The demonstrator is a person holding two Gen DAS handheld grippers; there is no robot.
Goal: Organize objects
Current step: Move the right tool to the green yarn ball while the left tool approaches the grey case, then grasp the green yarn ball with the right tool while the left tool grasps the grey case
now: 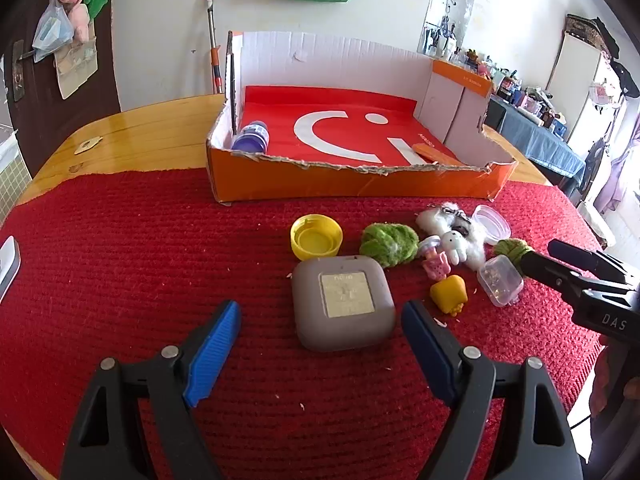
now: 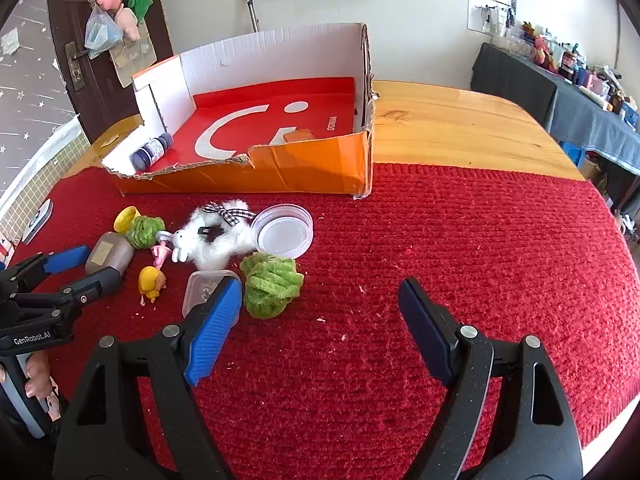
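Note:
On the red mat (image 1: 120, 264), a grey square case (image 1: 344, 304) lies between the blue pads of my left gripper (image 1: 320, 306), which is open and not touching it. To its right lie a yellow toy (image 1: 448, 294), a small clear box (image 1: 500, 280), a pink figure (image 1: 436, 266), a white fluffy toy (image 1: 452, 224) and a yellow cap (image 1: 316, 238). My right gripper (image 2: 320, 284) is open over bare mat. A green fluffy ball (image 2: 272, 284) lies just inside its left pad (image 2: 214, 332). A second green ball (image 2: 144, 232) lies further left.
An orange cardboard box (image 1: 352, 184) with a torn front wall stands behind the objects, with a purple bottle (image 1: 250, 140) lying inside. A clear round lid (image 2: 284, 232) lies near it. A white device (image 2: 38, 220) lies at the mat's left edge. Bare wooden table (image 2: 460, 128) shows to the right.

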